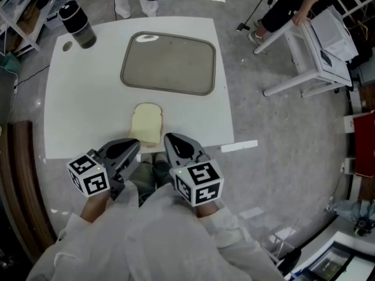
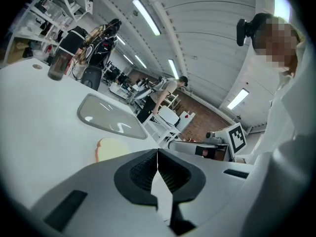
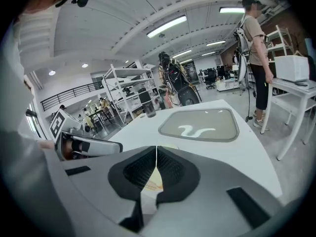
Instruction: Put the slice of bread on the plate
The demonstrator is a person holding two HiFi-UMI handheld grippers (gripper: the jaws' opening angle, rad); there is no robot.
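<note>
**Bread on bench, both claws closed and empty**

White bench on a grey floor; shelving beyond. Plate far centre, flask far left. Bread lies flat at the near edge, apart from the plate, just beyond left claw and right claw. Both claws are together, holding nothing. The right gripper view shows the bread only partly, behind its jaws.

A dark lidded tumbler stands at the white table's far left corner, with a small round disc, perhaps a cap, just beside it. Far right, a person leans on a white trolley.
</note>
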